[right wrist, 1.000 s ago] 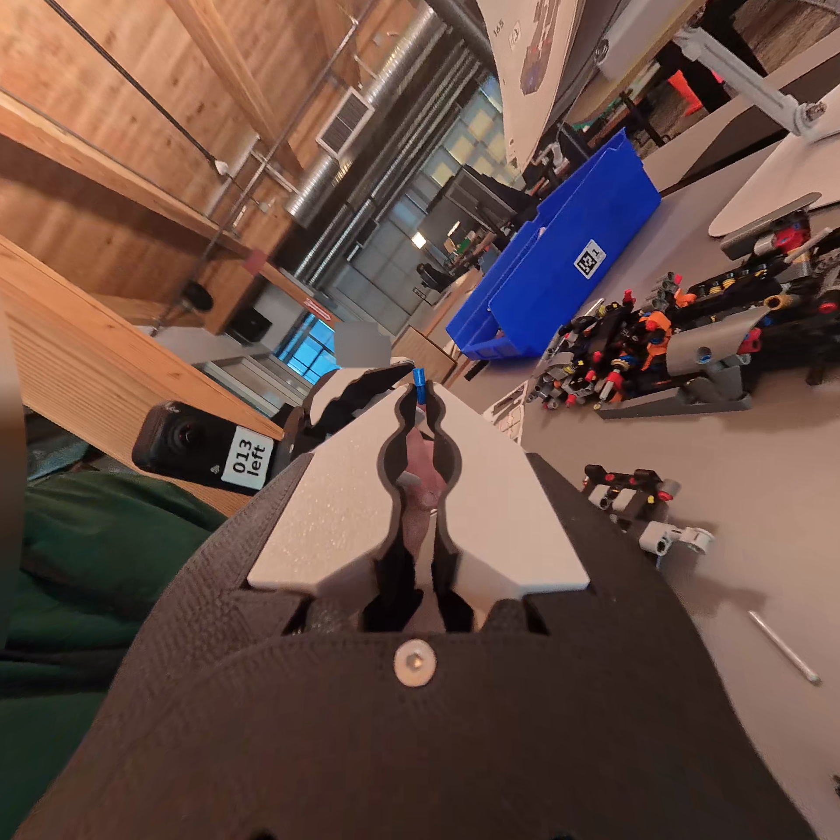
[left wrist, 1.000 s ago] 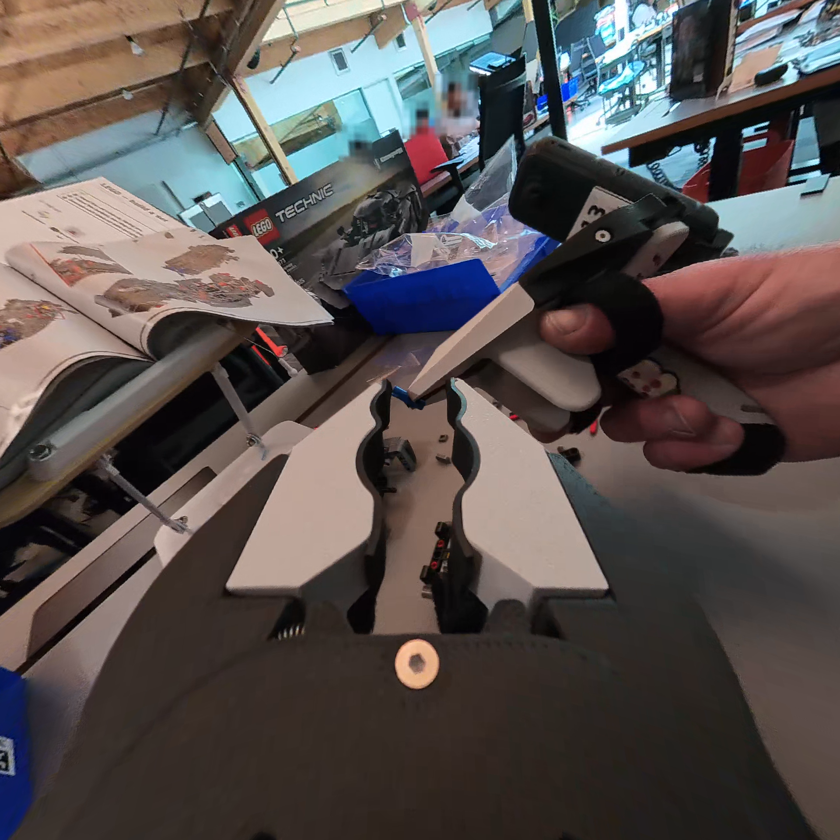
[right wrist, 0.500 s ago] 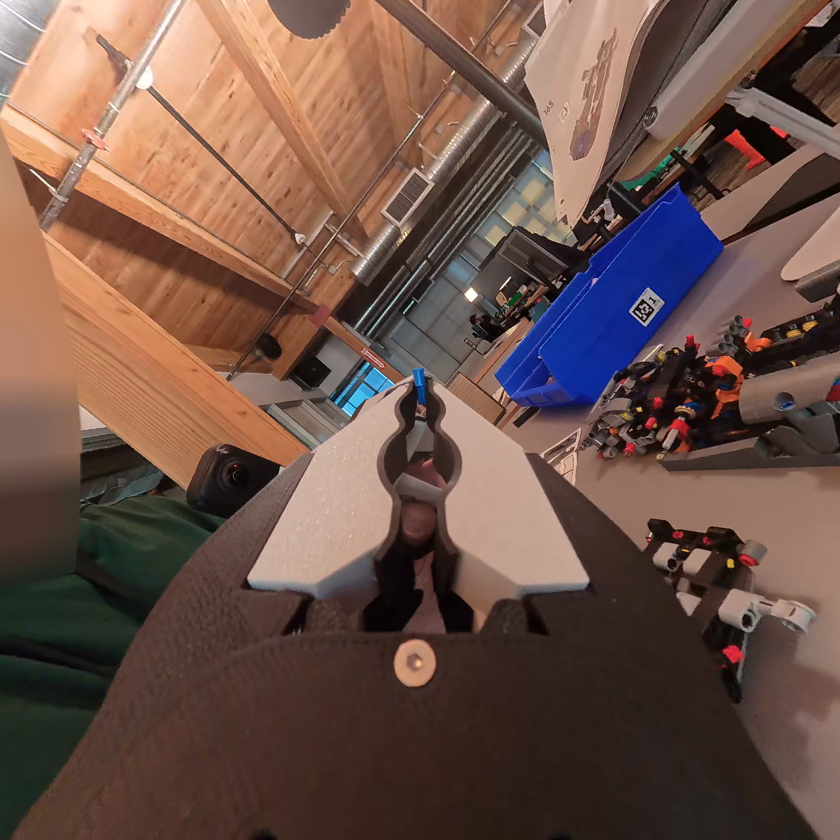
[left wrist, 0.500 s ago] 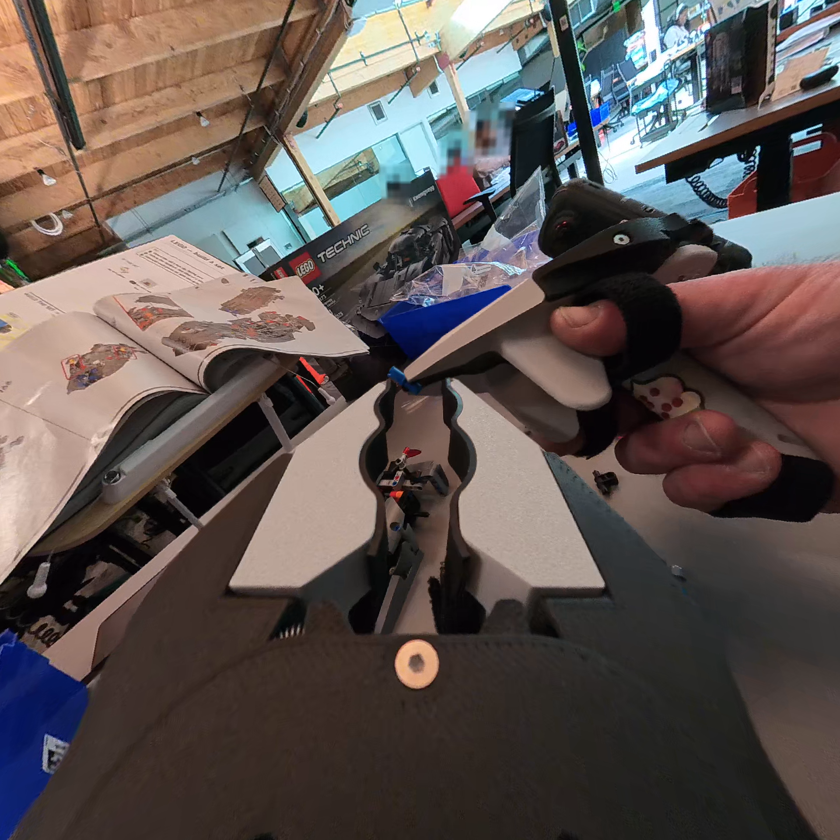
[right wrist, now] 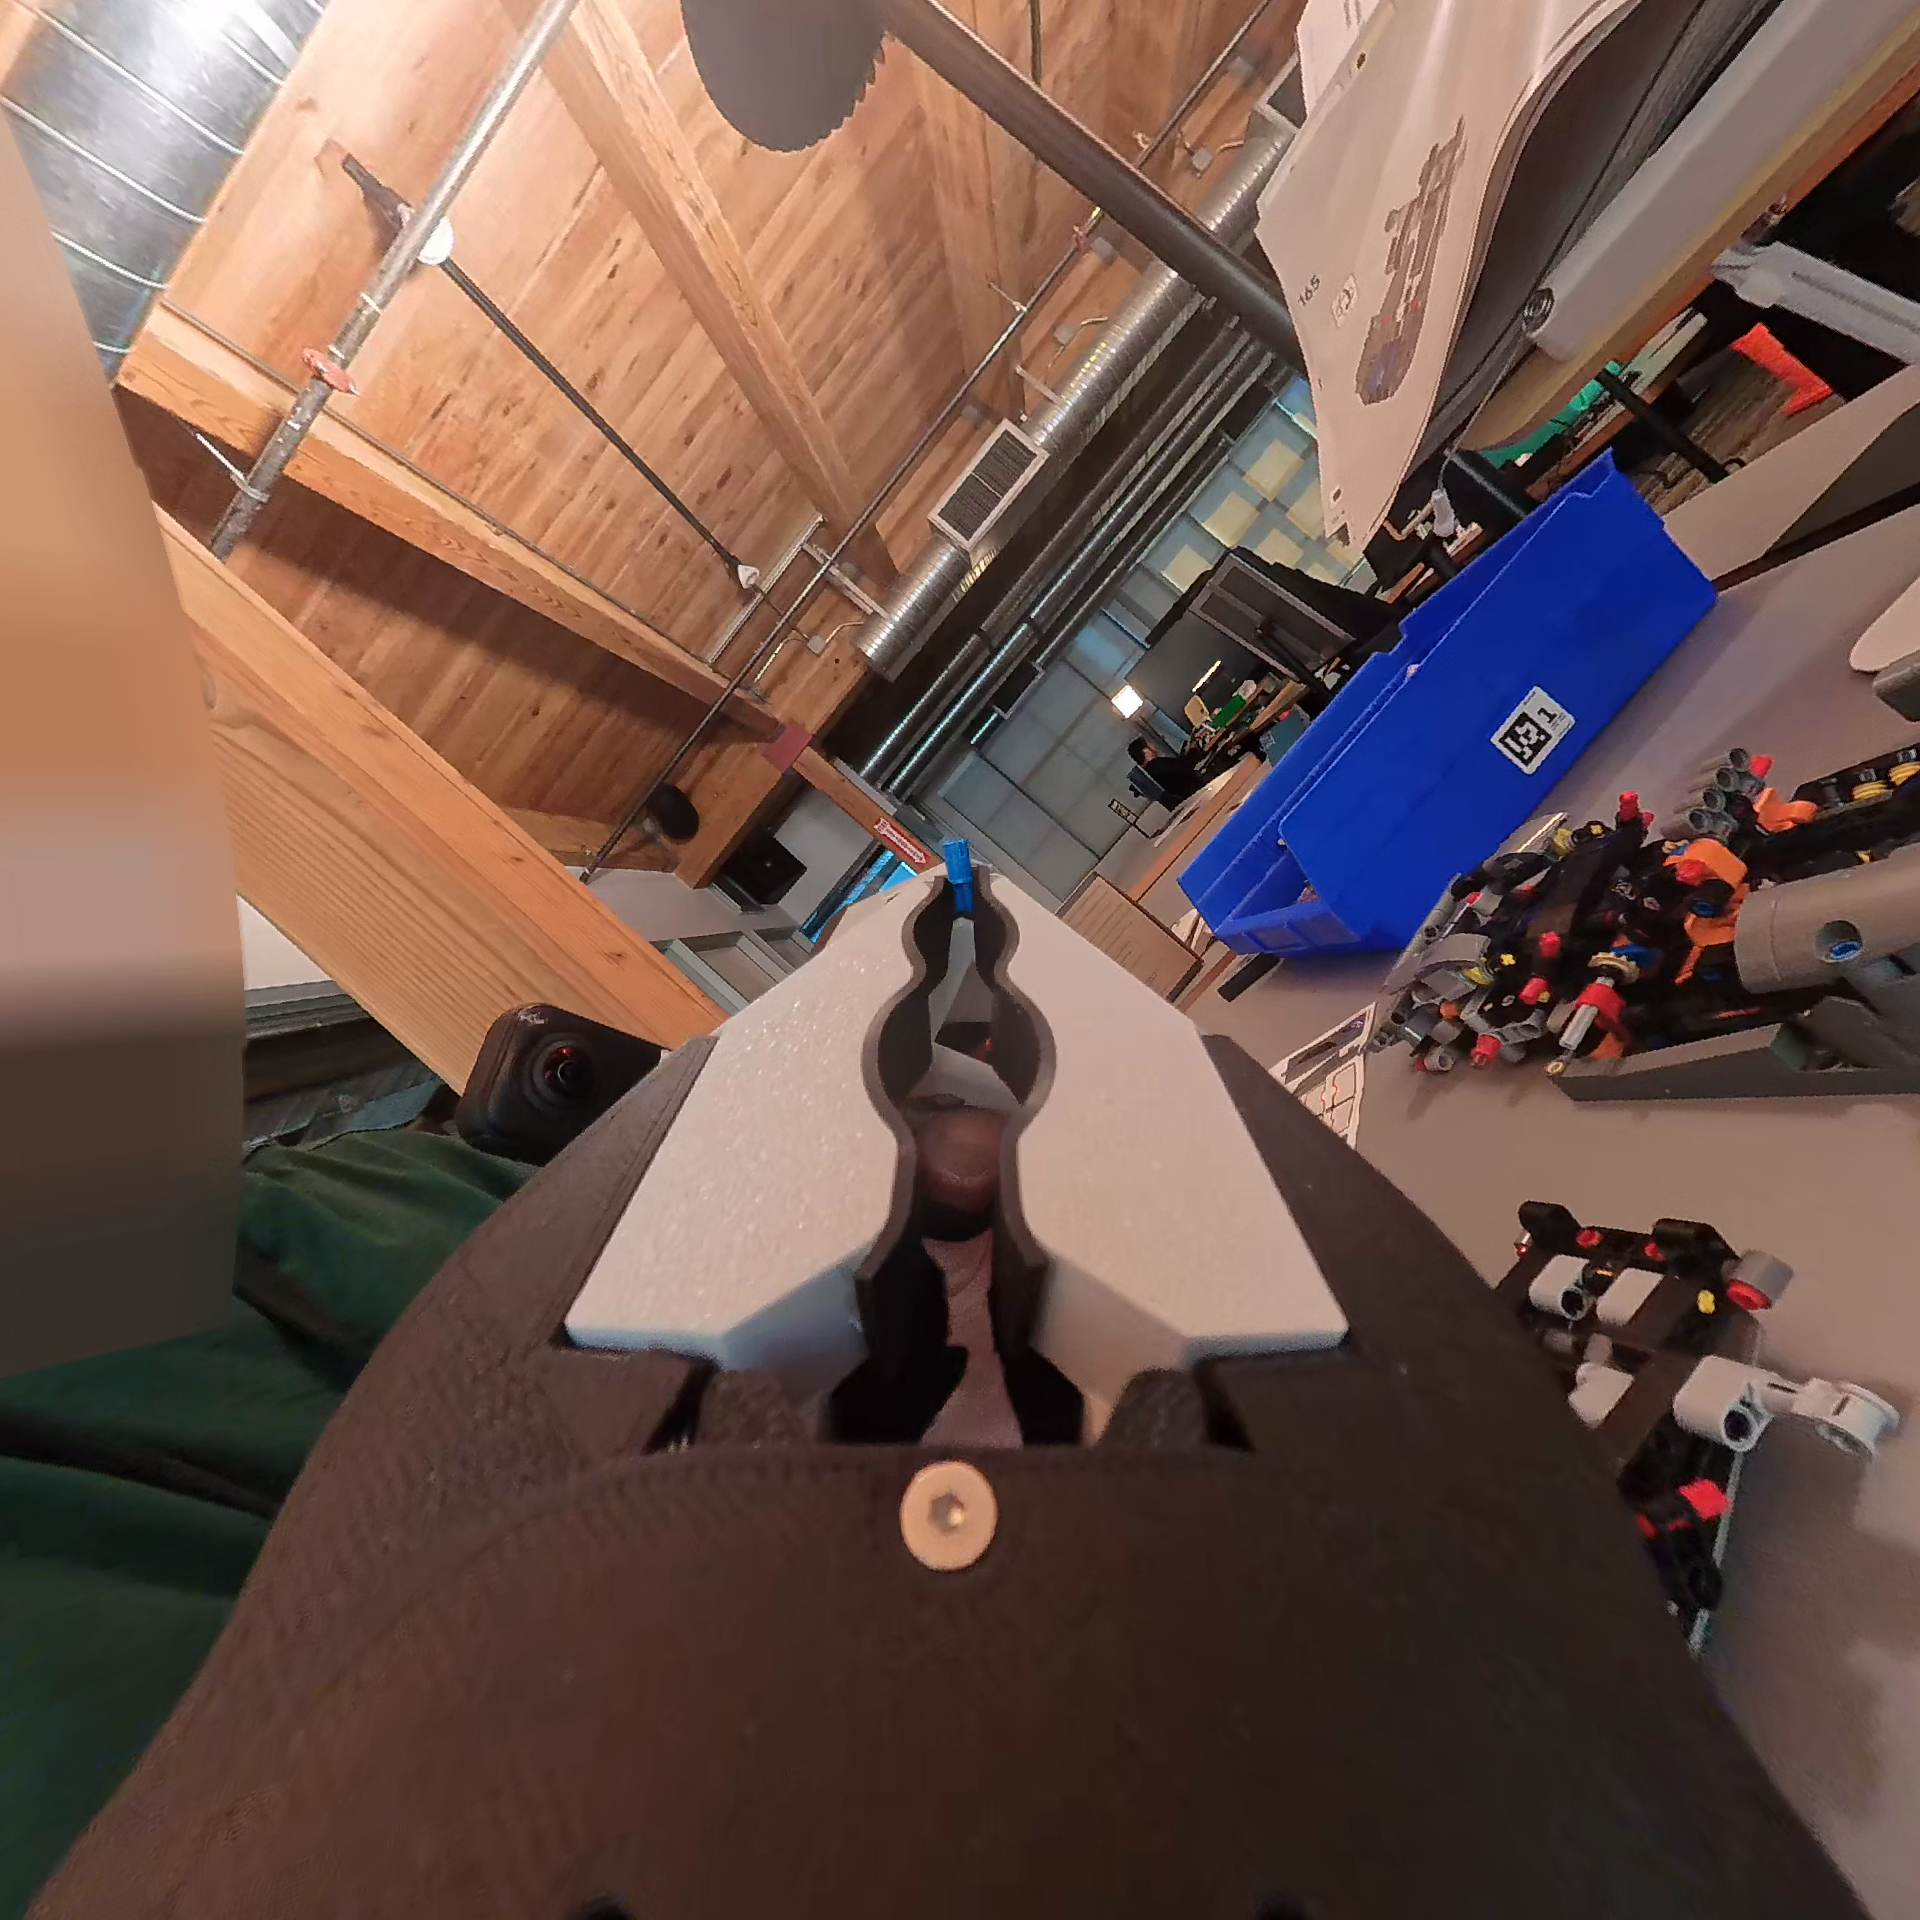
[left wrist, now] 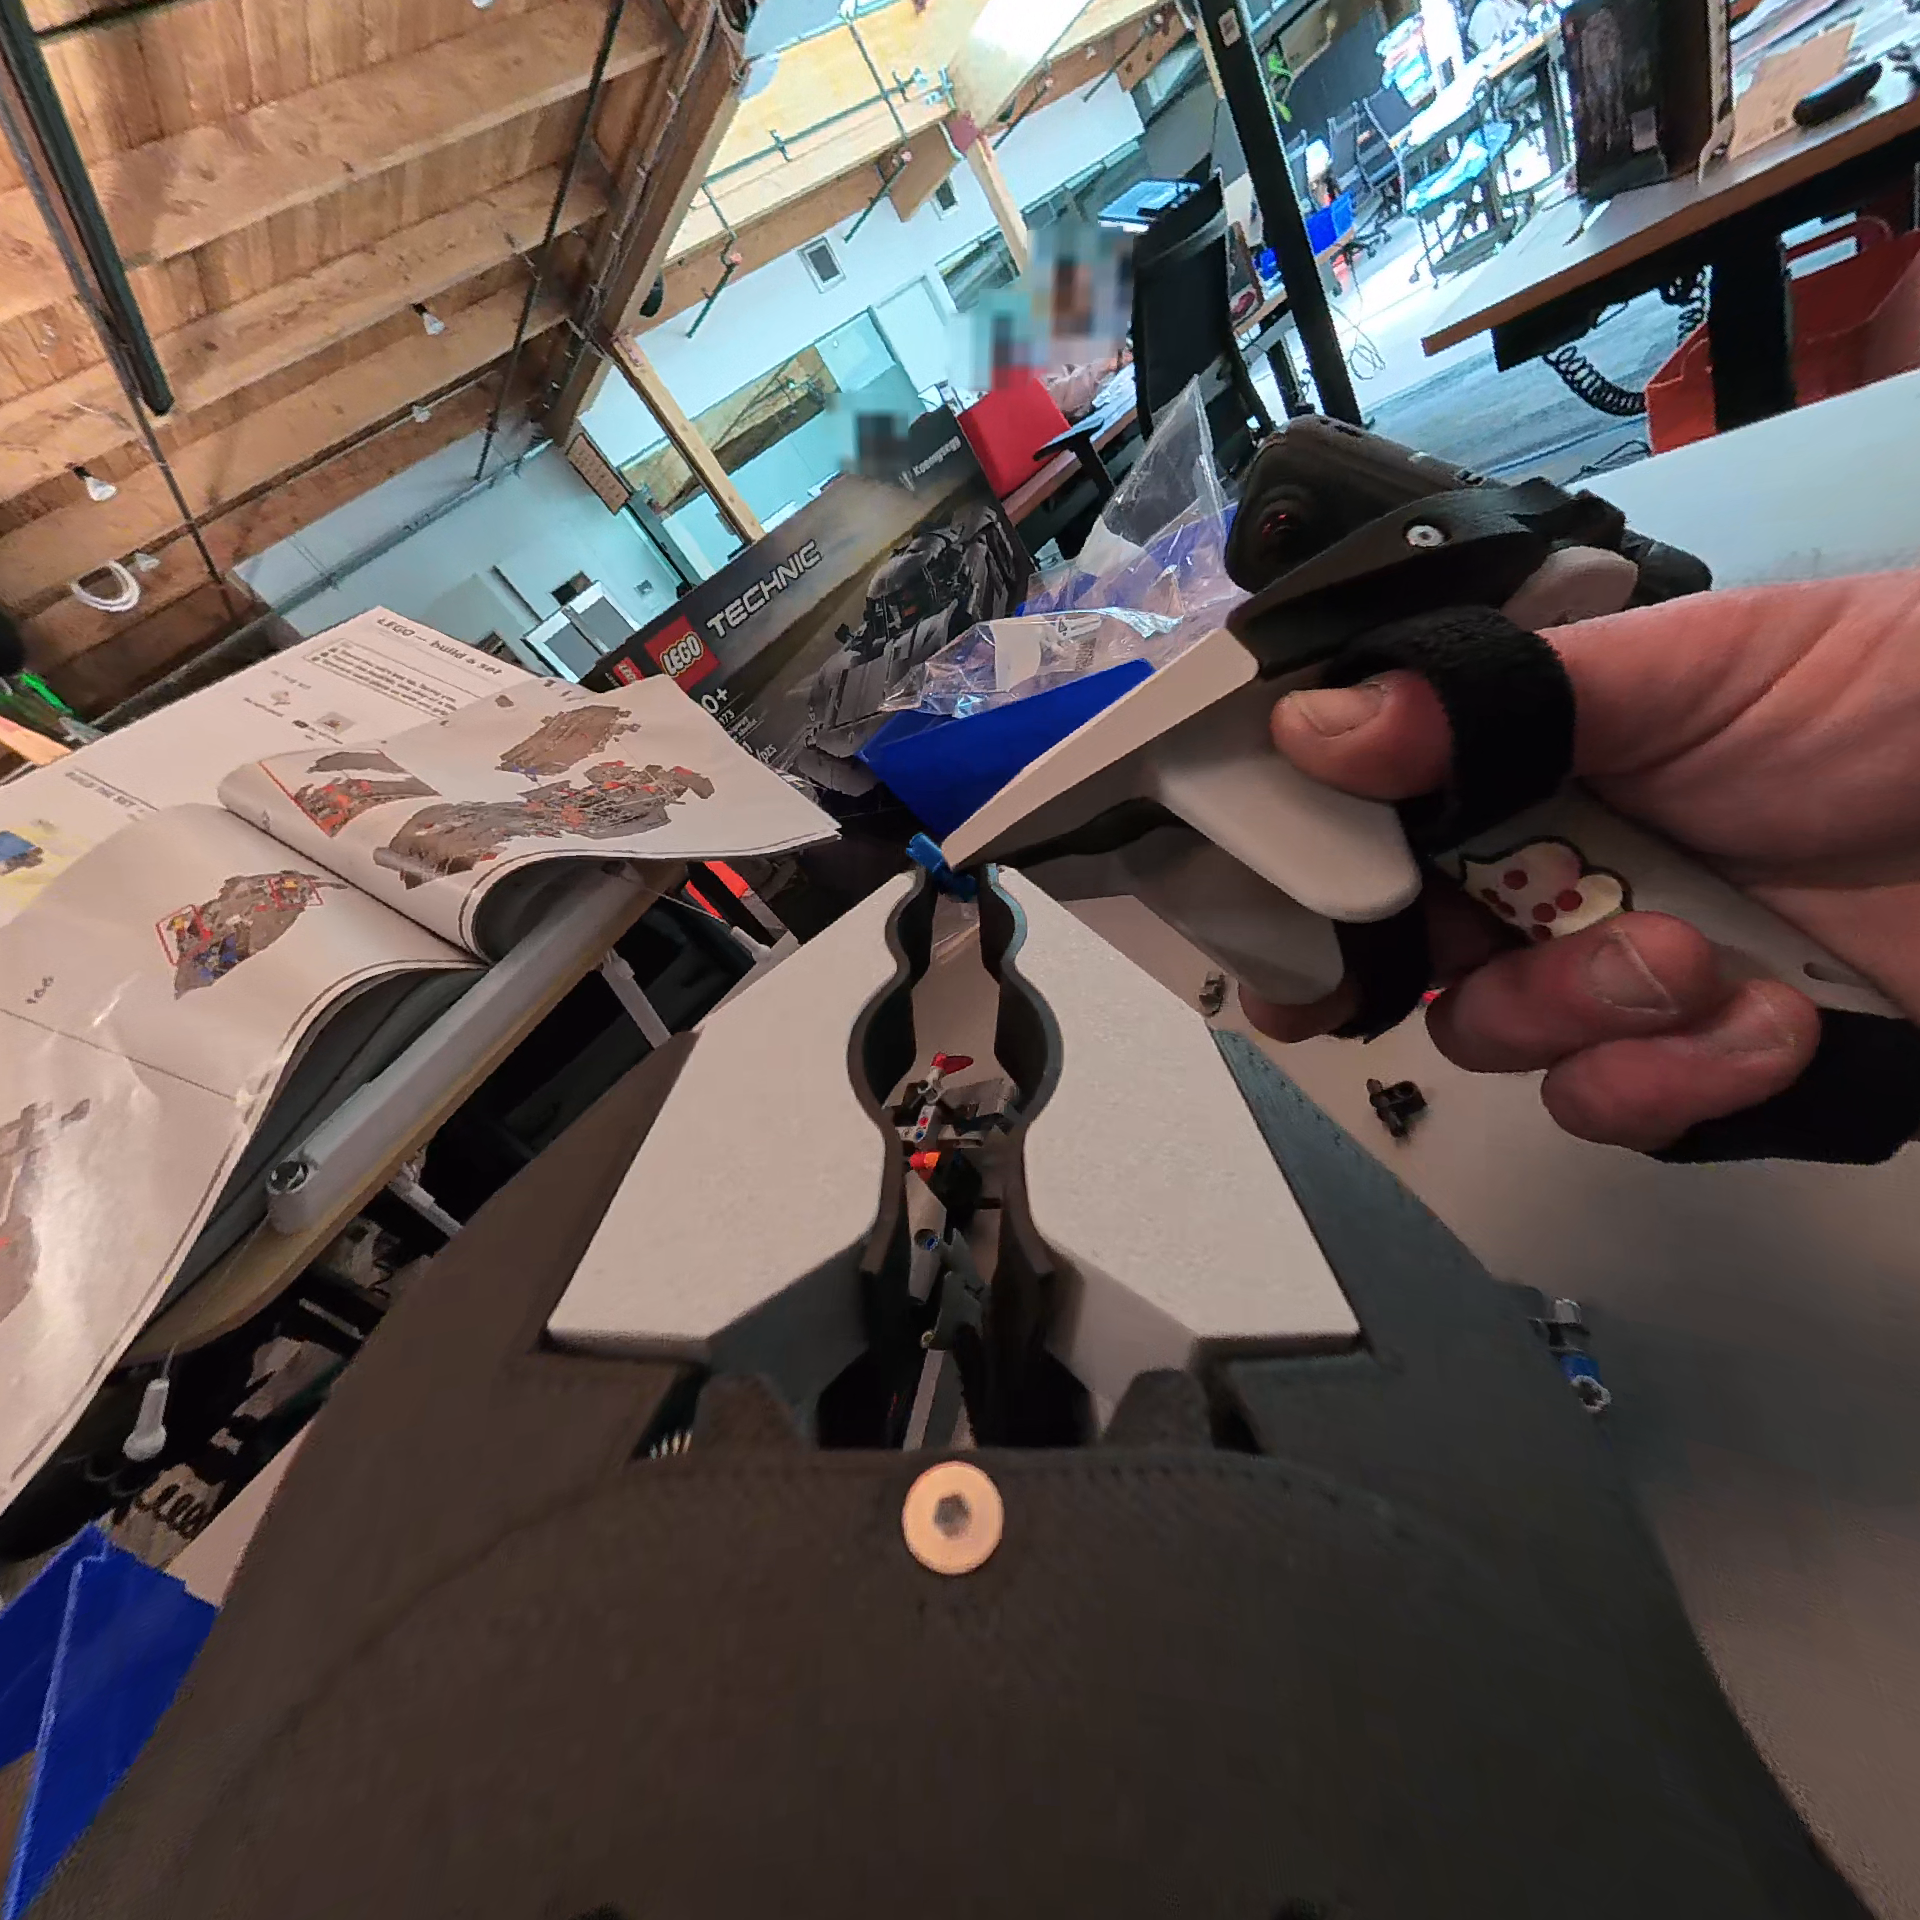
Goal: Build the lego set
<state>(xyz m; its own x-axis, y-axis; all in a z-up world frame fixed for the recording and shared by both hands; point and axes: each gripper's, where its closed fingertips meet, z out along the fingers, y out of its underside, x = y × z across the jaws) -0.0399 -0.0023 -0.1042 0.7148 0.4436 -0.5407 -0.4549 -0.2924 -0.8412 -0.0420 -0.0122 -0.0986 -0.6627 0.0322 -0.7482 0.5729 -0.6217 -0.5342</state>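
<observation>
**Blue pin pinched at the tips, both grippers meeting in the air**

The right gripper (right wrist: 961, 891) has its two pale fingers (right wrist: 769, 1153) pressed nearly together, and a small blue pin (right wrist: 958, 871) is nipped right at their very tips, sticking out past them. In the left wrist view that same gripper (left wrist: 948, 860) comes in from the right, held in a bare hand (left wrist: 1662, 821) with black straps over the fingers, and its pointed tip carries the blue pin (left wrist: 933, 858) just at the mouth of the left gripper (left wrist: 958, 891).

The left gripper's fingers (left wrist: 748, 1153) stand slightly apart at the tips, with the blue pin touching or just above that gap. I cannot tell whether they bear on it.

Through the slot between the left fingers, lower down, a small dark lego piece with red and orange bits (left wrist: 940, 1117) lies on the grey table (left wrist: 1714, 1351).

Off to the right of the right gripper's fingers, the big half-built lego model (right wrist: 1621, 966) sits on the table, black and grey with orange, red and yellow pins. Nearer, just beside the right finger, lies a smaller black sub-assembly with grey connectors (right wrist: 1662, 1340). Beyond the model stands a blue bin (right wrist: 1455, 769).

Left of the left gripper's fingers an open instruction booklet (left wrist: 364, 831) rests on a stand, and past the tips there is the set's dark box (left wrist: 810, 623) and clear plastic bags (left wrist: 1070, 613).
</observation>
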